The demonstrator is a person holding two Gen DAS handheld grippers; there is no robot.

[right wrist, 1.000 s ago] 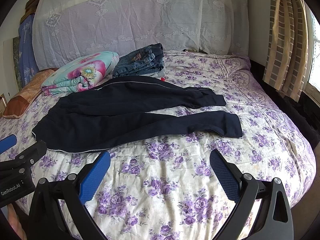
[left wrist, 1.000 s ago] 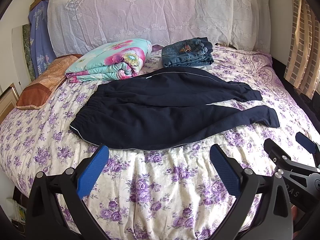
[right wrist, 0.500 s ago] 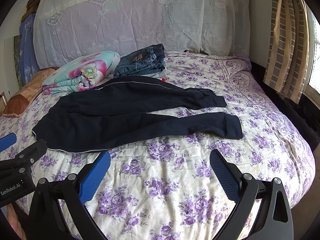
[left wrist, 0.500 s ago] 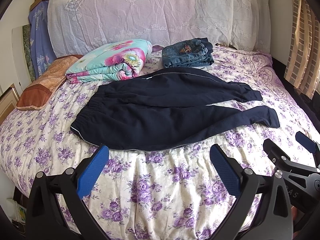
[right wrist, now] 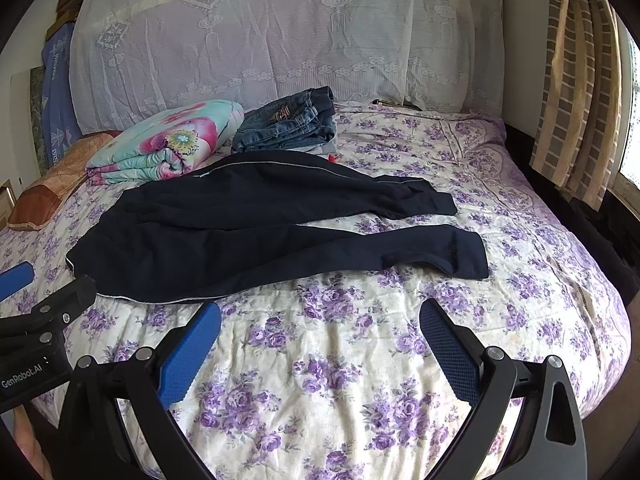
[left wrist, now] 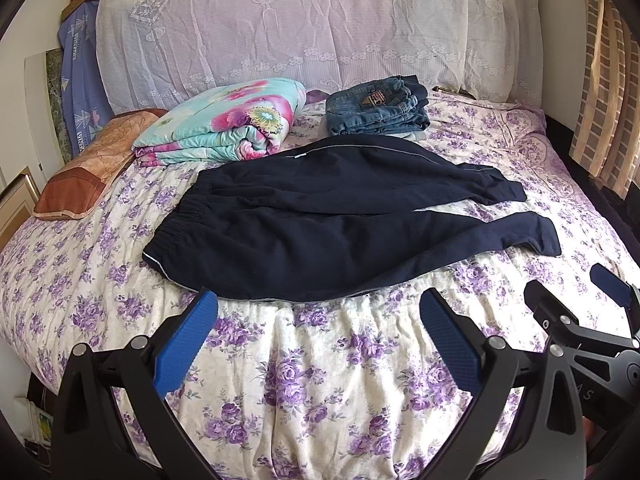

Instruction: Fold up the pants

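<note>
Left gripper (left wrist: 318,324) spread wide, blue pads (left wrist: 186,344) apart, gripping nothing. Right gripper (right wrist: 320,330) likewise agape and unladen, seen at four o'clock from the left wrist.

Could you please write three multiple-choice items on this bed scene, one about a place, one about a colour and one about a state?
1. Where do the folded jeans lie?
A. Behind the navy pants, near the headboard
B. On the floor
C. On top of the navy pants

2. What colour are the flowers on the bedsheet?
A. Red
B. Purple
C. Yellow

3. How are the left gripper and right gripper?
A. Both shut on the pants
B. One open, one shut
C. Both open, holding nothing

Answers: 1 A, the jeans sit beyond the pants by the lace-covered headboard. 2 B, the print is purple on cream. 3 C, the blue pads stand wide apart over bare sheet.
</note>
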